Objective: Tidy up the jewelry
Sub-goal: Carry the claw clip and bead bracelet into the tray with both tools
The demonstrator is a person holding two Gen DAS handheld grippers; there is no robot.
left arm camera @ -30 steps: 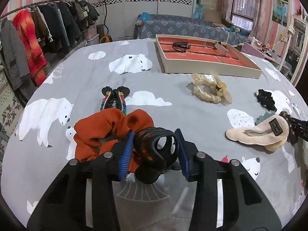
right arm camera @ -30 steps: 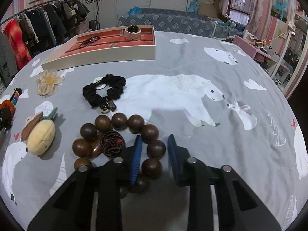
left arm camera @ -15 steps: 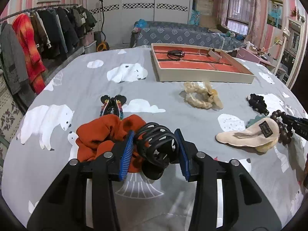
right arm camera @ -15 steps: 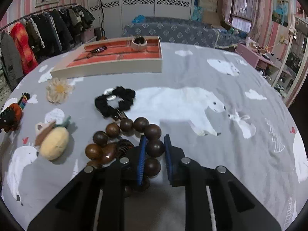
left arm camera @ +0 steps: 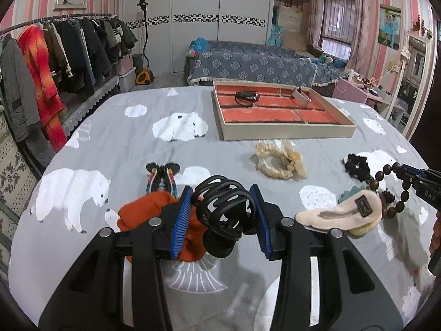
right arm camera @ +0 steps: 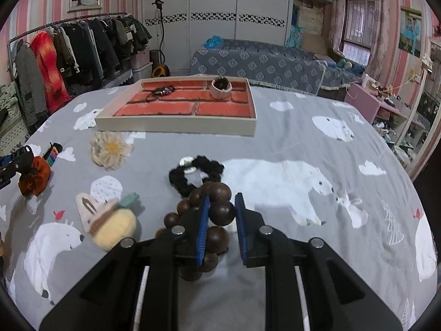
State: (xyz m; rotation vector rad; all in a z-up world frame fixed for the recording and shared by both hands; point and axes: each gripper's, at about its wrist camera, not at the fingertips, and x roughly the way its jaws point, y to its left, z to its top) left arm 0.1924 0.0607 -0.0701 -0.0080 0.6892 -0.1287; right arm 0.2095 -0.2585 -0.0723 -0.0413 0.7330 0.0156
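The left gripper (left arm camera: pixel 223 212) clamps a black claw clip (left arm camera: pixel 223 209) crosswise between its pads, teeth arching up and away, lifted above the orange scrunchie (left arm camera: pixel 146 212). The right gripper (right arm camera: pixel 220 220), its jaws having just been closing, pinches one bead of the wooden bracelet (right arm camera: pixel 217 212); the strand hangs down from it over the bedspread (right arm camera: pixel 289 143). The tray (left arm camera: pixel 286 132) lies beyond.

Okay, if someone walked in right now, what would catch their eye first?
Each tool grips something above the polar-bear bedspread: the left tool a black claw clip, the right tool a string of big brown wooden beads. Beyond sits the orange-lined tray.
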